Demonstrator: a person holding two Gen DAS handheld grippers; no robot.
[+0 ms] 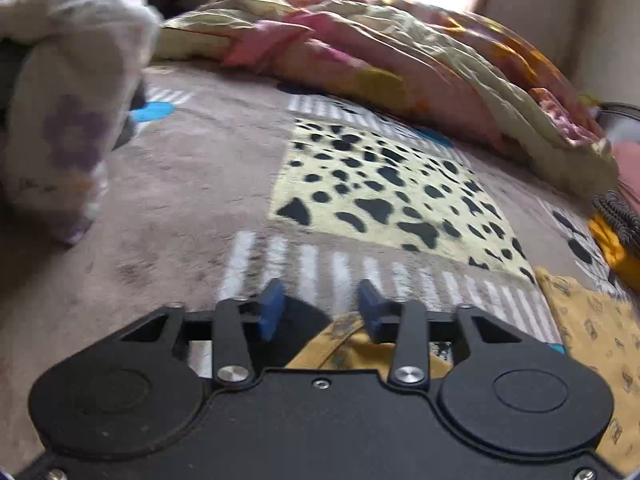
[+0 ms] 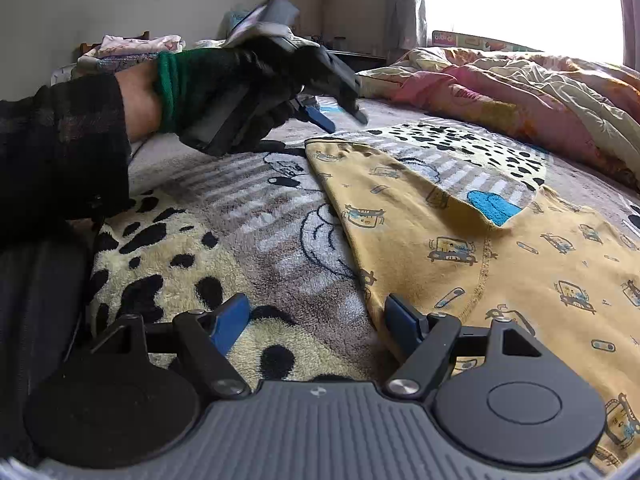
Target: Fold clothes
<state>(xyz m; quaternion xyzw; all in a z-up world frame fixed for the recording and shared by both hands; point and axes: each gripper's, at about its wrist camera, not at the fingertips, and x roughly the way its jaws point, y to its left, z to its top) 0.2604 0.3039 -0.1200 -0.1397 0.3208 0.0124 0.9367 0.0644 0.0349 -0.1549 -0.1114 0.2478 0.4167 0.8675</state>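
So the yellow garment (image 2: 520, 264), the one printed with little cartoon cars and robots, is lying spread out flat on the bed, sitting on top of a fuzzy blanket (image 2: 248, 216) that's grey with white stripes and cream patches full of black spots. One part of it is reaching up and left toward the middle of the bed, and a bit of blanket with a blue patch is showing through the gap in its outline.

The right tool (image 2: 316, 320) is hovering low right at the near-left edge of that yellow cloth. Its blue pads are standing wide apart and nothing is sitting between them, just blanket underneath; the right-hand pad is over the very edge of the fabric, but I can't tell if it's actually touching.

The left tool (image 1: 320, 308) is looking emptier still: its blue pads are sitting at a narrow-ish gap, not gripping anything, with a corner of the yellow garment (image 1: 592, 320) under and to the right of it. In the right wrist view, the left hand (image 2: 224, 92) in a black glove with a green cuff is holding that tool up above the blanket, well back from the garment.

Further out, a crumpled pink and cream quilt (image 1: 400, 52) is bunching along the far side of the bed, and a blurry pale cloth with purple flowers (image 1: 68, 112) is filling the left edge of the left wrist view.
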